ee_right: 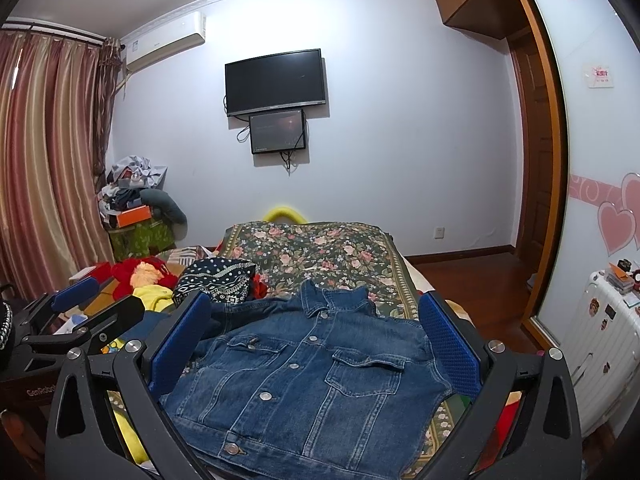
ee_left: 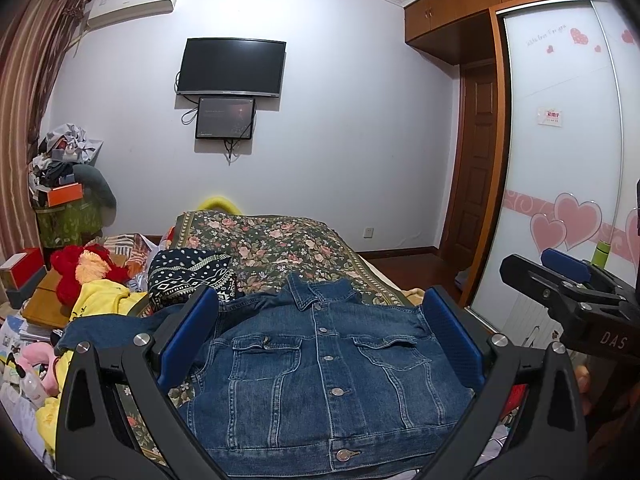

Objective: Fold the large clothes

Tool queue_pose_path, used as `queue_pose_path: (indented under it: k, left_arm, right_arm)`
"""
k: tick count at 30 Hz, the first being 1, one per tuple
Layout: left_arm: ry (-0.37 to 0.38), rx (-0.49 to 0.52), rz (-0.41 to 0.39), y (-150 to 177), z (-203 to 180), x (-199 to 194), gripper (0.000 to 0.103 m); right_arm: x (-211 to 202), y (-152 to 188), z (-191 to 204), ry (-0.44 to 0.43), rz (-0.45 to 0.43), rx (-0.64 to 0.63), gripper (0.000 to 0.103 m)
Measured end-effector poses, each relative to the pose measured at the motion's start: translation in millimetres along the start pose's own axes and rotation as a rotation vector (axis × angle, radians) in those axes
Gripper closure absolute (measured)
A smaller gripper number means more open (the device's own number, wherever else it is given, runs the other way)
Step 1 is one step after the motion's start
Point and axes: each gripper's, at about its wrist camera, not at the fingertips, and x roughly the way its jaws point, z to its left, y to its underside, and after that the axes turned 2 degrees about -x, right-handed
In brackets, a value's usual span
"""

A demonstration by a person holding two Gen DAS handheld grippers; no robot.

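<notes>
Left gripper (ee_left: 320,332) jaws wide, empty, above the denim jacket (ee_left: 320,364); right gripper (ee_right: 316,336) likewise wide, empty, hovering beside it. Jacket lies buttoned, front up, collar away, on the floral bedspread (ee_left: 280,248). Left of jacket: patterned dark cloth (ee_left: 192,276), yellow garment (ee_left: 100,300), red plush toy (ee_left: 84,272).

Denim jacket (ee_left: 320,360) on floral bed (ee_left: 280,244)
</notes>
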Motion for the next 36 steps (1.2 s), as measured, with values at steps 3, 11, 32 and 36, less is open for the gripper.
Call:
queue_pose_path:
  k: [3,11,32,36]
  left_arm:
    - [-0.003,-0.001,0.0,0,0,1,0.0]
    - [-0.007,-0.005,0.004,-1,0,2,0.0]
    - [-0.015,-0.011,0.012,1,3,6,0.0]
    - [-0.018,-0.018,0.021,1,7,10,0.0]
  right_arm:
    - [0,0,0,-0.003,0.001,0.001,0.0]
    - [0,-3,0,-0.003,0.002,0.001,0.0]
    - [7,-4,-1,-0.009,0.018,0.002,0.0]
    - [13,-5,-2,-0.012,0.032,0.002,0.0]
